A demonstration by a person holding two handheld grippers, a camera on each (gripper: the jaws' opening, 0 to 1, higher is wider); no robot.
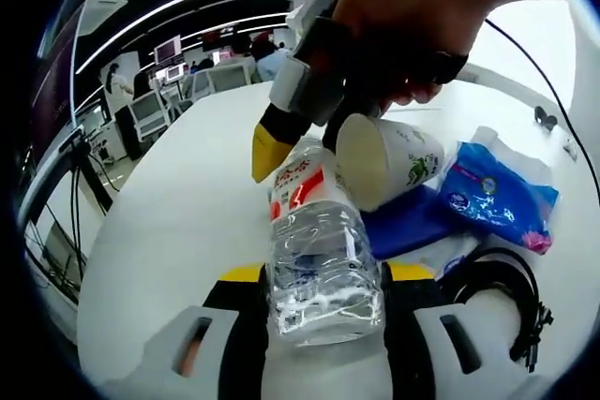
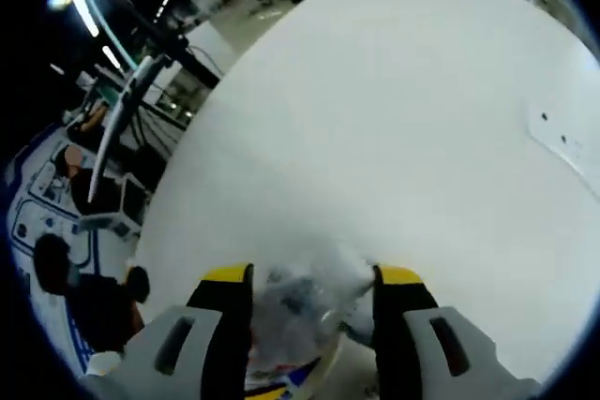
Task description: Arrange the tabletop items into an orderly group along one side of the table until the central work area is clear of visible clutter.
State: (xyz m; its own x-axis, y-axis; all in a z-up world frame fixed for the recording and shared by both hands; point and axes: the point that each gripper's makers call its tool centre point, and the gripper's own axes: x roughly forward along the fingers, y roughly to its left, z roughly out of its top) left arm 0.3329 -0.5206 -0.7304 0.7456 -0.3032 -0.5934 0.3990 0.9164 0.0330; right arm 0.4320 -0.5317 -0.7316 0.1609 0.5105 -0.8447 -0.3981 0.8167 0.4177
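left gripper (image 1: 323, 311): fingers pinch bottle (image 1: 319, 250), long axis pointing away | right gripper (image 2: 309, 311): pinches crumpled clear item, identity unclear | cup (image 1: 389, 161) just beyond bottle on bench (image 1: 169, 203)

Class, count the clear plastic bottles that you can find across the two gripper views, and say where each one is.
1, seen twice: the clear bottle lies between the left gripper's jaws, its upper end blurred between the right gripper's. Others may be hidden.
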